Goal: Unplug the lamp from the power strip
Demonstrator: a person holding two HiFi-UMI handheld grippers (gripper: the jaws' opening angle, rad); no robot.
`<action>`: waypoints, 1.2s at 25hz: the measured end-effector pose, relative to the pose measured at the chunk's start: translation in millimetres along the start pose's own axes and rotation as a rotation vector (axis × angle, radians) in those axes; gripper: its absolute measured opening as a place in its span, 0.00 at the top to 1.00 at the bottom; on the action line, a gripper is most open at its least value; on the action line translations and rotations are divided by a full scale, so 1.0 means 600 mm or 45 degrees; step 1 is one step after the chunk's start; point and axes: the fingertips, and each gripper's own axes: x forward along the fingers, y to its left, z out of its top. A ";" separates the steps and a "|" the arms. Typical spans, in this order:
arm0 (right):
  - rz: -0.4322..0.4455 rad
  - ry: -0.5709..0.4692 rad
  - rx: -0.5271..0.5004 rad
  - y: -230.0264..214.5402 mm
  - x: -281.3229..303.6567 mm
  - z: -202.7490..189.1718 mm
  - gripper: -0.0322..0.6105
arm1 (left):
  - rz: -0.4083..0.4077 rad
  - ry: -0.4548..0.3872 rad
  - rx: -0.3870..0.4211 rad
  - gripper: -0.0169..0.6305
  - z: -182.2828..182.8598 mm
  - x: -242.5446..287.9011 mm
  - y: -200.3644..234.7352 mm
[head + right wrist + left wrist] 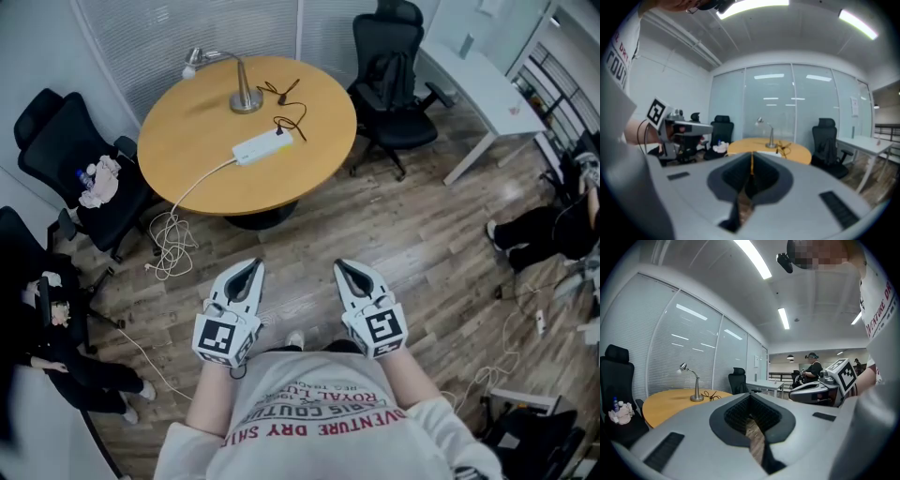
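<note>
Approach is the step in hand: left gripper (254, 266) and right gripper (340, 266), fingers together and empty, hang well short of the bench (192, 150). Lamp (247, 100) and power strip (263, 146) sit far ahead. Next: reach in, open, grip the cord (292, 120) at the strip.

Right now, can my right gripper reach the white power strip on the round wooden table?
Probably not: the right gripper sits shut over the floor, well short of the white power strip.

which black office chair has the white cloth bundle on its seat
The black office chair left of the round wooden table; its seat holds the white cloth bundle, the right-hand chair's does not.
</note>
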 end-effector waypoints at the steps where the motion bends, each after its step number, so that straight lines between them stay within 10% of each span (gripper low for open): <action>1: 0.006 0.004 0.000 -0.005 0.014 0.003 0.90 | 0.005 0.002 -0.005 0.93 -0.001 0.009 0.010; 30: 0.598 0.058 -0.058 -0.410 0.411 0.032 0.90 | 0.616 0.031 -0.057 0.93 0.003 0.457 0.146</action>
